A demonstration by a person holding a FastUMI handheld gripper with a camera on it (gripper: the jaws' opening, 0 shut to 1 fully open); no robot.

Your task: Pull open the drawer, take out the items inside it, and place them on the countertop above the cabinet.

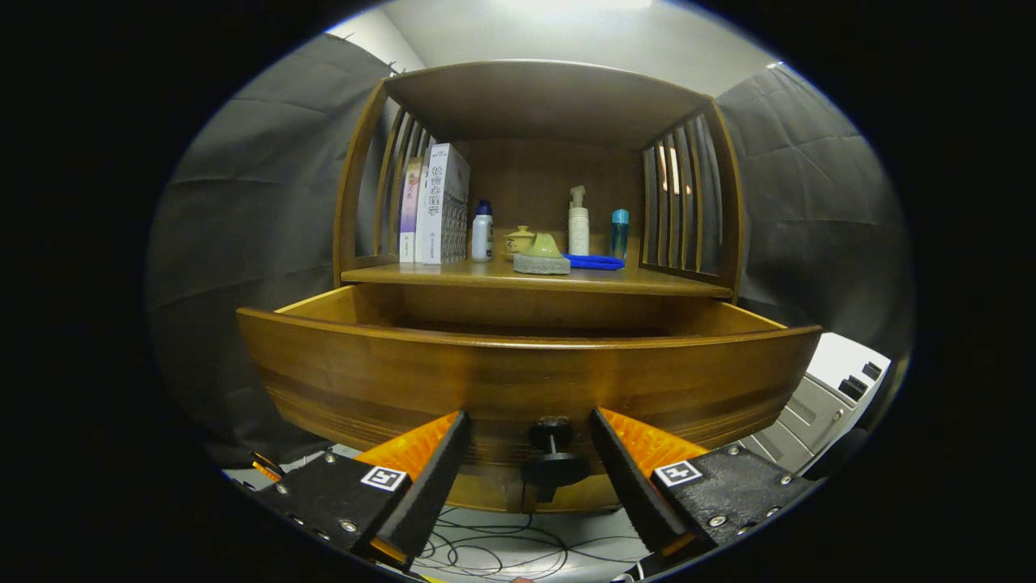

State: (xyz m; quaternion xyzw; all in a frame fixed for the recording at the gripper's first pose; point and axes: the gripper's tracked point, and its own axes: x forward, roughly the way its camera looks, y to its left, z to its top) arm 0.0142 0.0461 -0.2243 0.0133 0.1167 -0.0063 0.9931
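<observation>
A wooden cabinet stands ahead with its drawer (526, 376) pulled out toward me; the drawer's front panel hides whatever lies inside. A dark round knob (553, 453) sticks out of the drawer front, low and in the middle. My gripper (530, 421) is open, its two fingers on either side of the knob with gaps to it, not touching. Above the drawer is the countertop shelf (453, 275), carrying two upright books (437, 206), a white bottle with a blue cap (482, 232), a small lidded cup (519, 240), a green-and-grey sponge (542, 255), a blue flat item (595, 261), a pump bottle (578, 223) and a blue-capped bottle (619, 232).
The shelf has slatted wooden sides (680, 202) and a wooden roof. A white-and-grey appliance (825, 397) stands to the right of the cabinet. Loose cables (502, 551) lie on the floor below the drawer.
</observation>
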